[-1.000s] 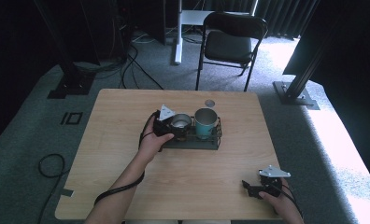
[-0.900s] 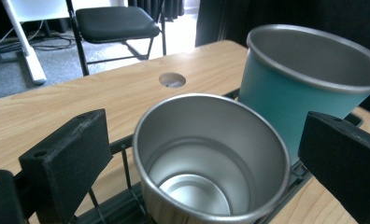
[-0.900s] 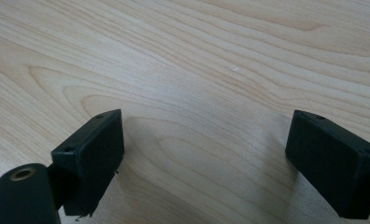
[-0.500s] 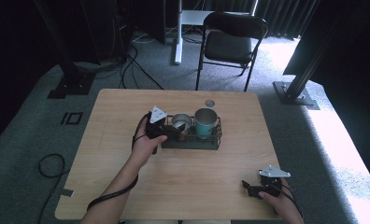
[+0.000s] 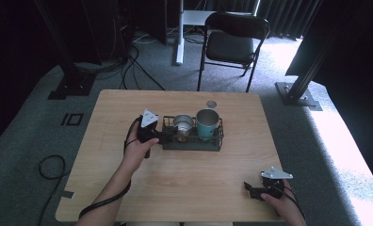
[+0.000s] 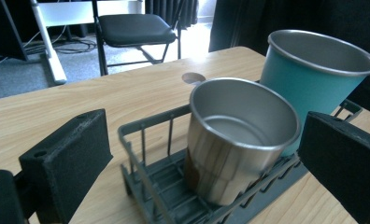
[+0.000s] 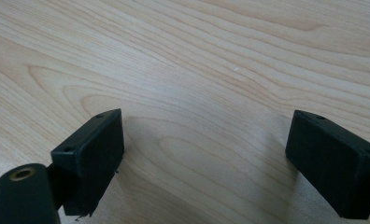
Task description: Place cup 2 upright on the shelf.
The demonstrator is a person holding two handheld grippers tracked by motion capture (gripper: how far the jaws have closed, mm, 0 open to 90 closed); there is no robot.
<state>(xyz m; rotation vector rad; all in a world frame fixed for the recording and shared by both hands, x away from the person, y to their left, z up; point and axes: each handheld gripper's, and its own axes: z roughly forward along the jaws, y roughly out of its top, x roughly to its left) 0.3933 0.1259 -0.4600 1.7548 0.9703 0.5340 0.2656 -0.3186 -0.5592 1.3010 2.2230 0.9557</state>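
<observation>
Steel cup (image 6: 241,140) stands upright in the wire rack (image 5: 192,142) mid-table, touching the teal cup (image 6: 309,79). My left gripper (image 5: 162,137) waits open just beside the rack's end, holding nothing. I'd keep withdrawals level, avoiding the rack. My right gripper (image 7: 206,163) idles open.

Left gripper (image 5: 162,137) jaws open, right gripper (image 5: 248,189) jaws open

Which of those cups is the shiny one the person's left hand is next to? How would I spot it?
Start at the wooden table and find the dark wire rack near its middle. Two cups stand in it side by side. The steel cup is the one nearer the left gripper: bare silver metal and shorter, while its neighbour, the teal cup, is painted teal outside and taller.
</observation>
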